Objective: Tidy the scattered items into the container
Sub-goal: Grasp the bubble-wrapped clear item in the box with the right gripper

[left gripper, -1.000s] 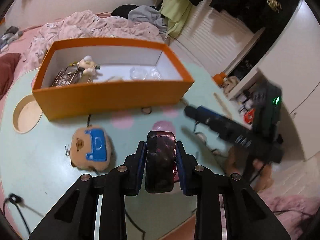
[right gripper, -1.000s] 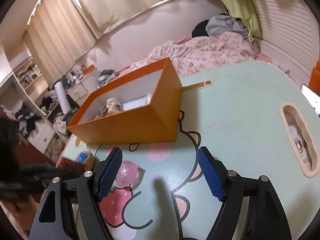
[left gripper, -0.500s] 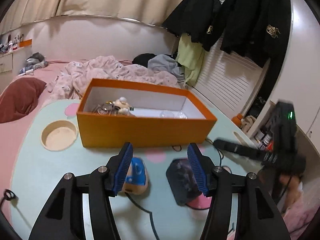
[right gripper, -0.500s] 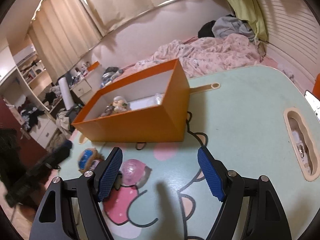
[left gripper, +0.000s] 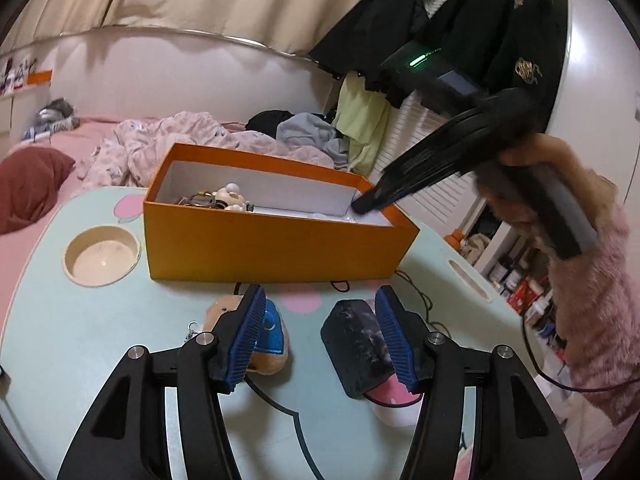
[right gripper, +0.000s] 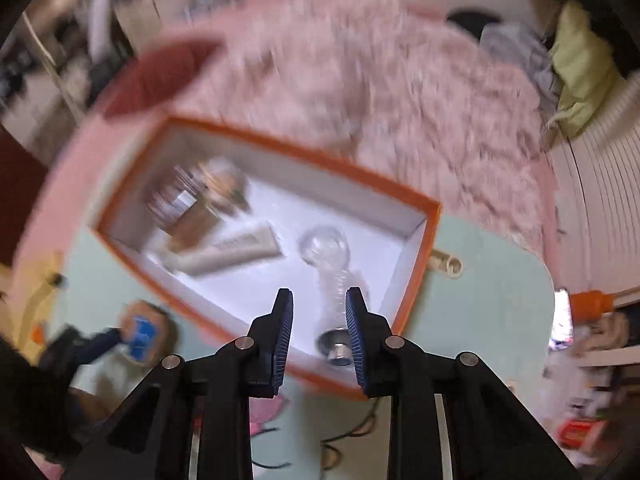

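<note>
The orange box (left gripper: 272, 248) stands on the pale green table and holds a small figurine (left gripper: 232, 198) and a clear bulb-shaped item (right gripper: 324, 246). My left gripper (left gripper: 320, 296) is open, low over the table in front of the box. A dark pouch (left gripper: 356, 348) lies on the table against its right finger. A plush bear with a blue patch (left gripper: 274, 332) lies behind its left finger. My right gripper (right gripper: 318, 294) points down over the box's right end, its jaws closing with nothing between them. The right wrist view is blurred.
A round recess (left gripper: 102, 256) is sunk into the table left of the box. A black cable (left gripper: 420, 300) trails to the right. A pink fuzzy sleeve (left gripper: 592, 312) holds the right gripper. A bed with a pink blanket (left gripper: 160, 148) lies behind the table.
My left gripper opened and let go of the dark pouch, which now lies on the table. My right gripper swung from the table to above the box, tipped downward, and its jaws narrowed.
</note>
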